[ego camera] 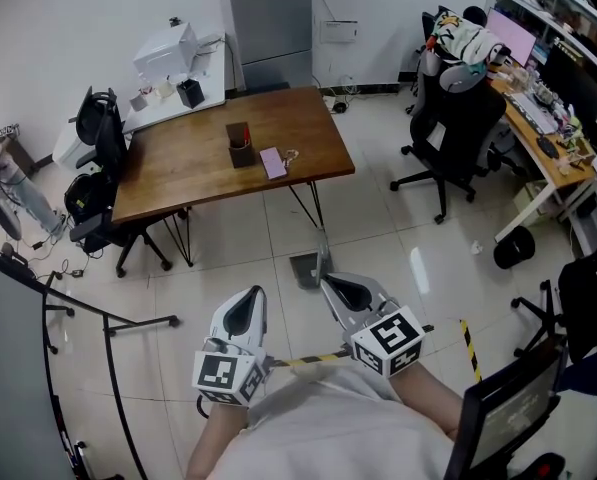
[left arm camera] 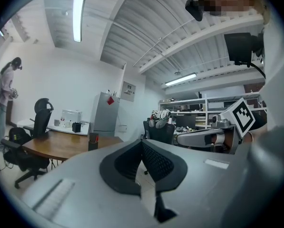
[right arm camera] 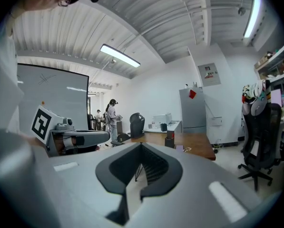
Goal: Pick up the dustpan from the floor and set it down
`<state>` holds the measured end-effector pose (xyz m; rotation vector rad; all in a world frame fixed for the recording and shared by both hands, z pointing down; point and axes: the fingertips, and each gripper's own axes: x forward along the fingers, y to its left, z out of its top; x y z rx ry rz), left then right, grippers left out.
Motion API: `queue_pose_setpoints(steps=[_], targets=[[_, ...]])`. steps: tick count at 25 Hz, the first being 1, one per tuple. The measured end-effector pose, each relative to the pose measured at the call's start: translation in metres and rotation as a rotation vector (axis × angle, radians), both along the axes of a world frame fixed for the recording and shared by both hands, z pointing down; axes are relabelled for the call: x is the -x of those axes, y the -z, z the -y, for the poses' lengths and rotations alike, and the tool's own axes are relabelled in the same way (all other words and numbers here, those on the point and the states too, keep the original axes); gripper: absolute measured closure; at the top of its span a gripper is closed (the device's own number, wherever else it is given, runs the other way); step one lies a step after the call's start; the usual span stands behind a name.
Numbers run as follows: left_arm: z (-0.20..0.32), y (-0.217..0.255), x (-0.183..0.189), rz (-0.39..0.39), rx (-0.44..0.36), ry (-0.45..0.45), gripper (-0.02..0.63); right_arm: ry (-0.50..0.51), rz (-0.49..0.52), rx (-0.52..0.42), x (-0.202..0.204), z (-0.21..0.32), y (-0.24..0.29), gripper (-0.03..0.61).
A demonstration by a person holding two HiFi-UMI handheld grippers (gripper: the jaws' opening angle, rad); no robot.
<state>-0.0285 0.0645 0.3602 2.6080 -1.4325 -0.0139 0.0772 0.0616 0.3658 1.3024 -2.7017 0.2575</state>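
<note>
Showing only in the head view, at centre frame: dustpan [ego camera: 304,270] on the pale floor tiles [ego camera: 378,228], just below the near edge of the wooden table [ego camera: 178,158]. Sits just above the tip of the right gripper [ego camera: 328,281] in the picture, and up and to the right of the left gripper [ego camera: 255,294]. Looking level across the office from both gripper views, onto table and office chairs [right arm camera: 260,137] instead. Clenched together on both grippers, grasping nothing.
</note>
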Motion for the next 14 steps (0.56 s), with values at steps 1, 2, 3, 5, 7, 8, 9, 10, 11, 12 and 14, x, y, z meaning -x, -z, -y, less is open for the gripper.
queue_pose_setpoints(steps=[1,2,3,5,7,8,9,10,11,12,14], targets=[[0.0,0.0,0.0,-0.001,0.0,0.0,0.6,0.001,0.001,-0.002,0.001,-0.001,0.001,0.577],[0.0,0.0,0.0,-0.003,0.0,0.0,0.6,0.004,0.0,-0.005,0.002,-0.001,0.002,0.577],[-0.001,0.0,0.001,-0.004,0.001,0.0,0.6,0.009,-0.002,-0.007,0.004,-0.002,0.003,0.577],[0.0,0.001,0.001,-0.007,0.003,-0.001,0.6,0.018,-0.007,-0.012,0.007,-0.004,0.006,0.577],[0.0,0.001,0.001,-0.009,0.005,-0.006,0.6,0.023,-0.009,-0.012,0.011,-0.006,0.007,0.577],[0.0,0.0,0.001,-0.01,0.006,-0.008,0.6,0.024,-0.006,-0.009,0.012,-0.006,0.007,0.577],[-0.001,0.0,0.001,-0.011,0.007,-0.012,0.6,0.025,0.003,-0.003,0.014,-0.008,0.006,0.577],[-0.002,-0.001,0.001,-0.011,0.008,-0.015,0.6,0.025,0.015,0.004,0.016,-0.009,0.006,0.577],[-0.003,-0.002,0.0,-0.011,0.01,-0.018,0.6,0.025,0.025,0.009,0.017,-0.011,0.006,0.577],[-0.005,-0.003,0.0,-0.011,0.011,-0.021,0.6,0.022,0.03,0.012,0.017,-0.013,0.006,0.577],[-0.007,-0.003,-0.002,-0.011,0.012,-0.027,0.6,0.015,0.034,0.011,0.017,-0.016,0.006,0.577]])
